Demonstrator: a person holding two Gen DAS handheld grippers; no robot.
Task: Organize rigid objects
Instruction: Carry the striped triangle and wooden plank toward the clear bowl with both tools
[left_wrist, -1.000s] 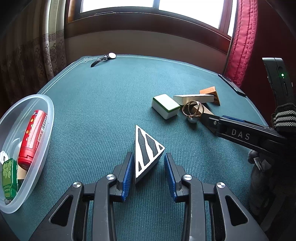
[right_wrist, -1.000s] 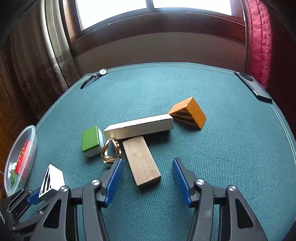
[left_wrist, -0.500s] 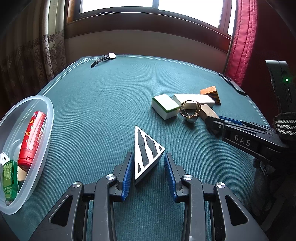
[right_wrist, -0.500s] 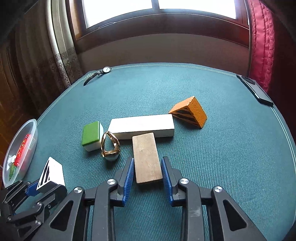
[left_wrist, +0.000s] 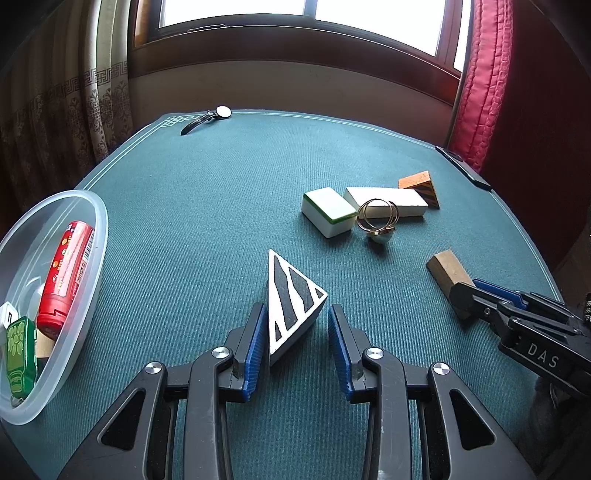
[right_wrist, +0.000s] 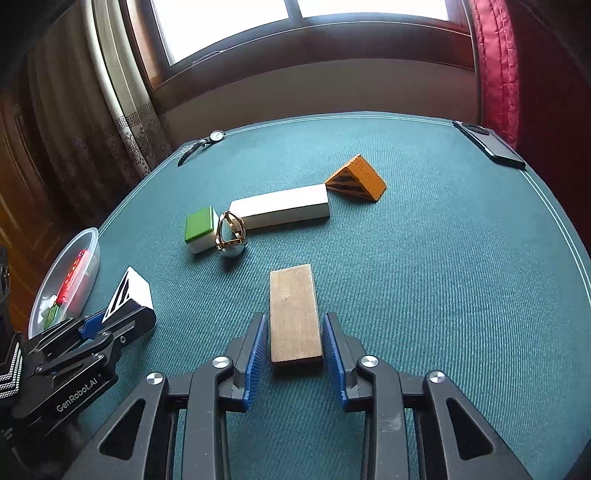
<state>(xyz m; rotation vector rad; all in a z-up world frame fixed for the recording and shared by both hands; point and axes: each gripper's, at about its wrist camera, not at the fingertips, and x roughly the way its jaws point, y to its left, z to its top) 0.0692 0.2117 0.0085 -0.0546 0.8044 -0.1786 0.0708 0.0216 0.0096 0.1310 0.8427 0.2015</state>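
green table (right_wrist: 443, 277) | clear tub (left_wrist: 92, 229) at its left edge | right gripper (right_wrist: 295, 350) clamped on brown block (right_wrist: 293, 314), near edge | left gripper (left_wrist: 297, 332) straddling striped wedge (left_wrist: 291, 295), right pad apart

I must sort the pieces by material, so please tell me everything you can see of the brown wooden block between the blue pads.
The wooden block is a flat, plain brown rectangle with visible grain and darker end faces. It lies on its broad face on the green table cloth, pointing away from the camera. The right claw is closed on its long sides near the close end. It lies apart from the ring and the white bar.
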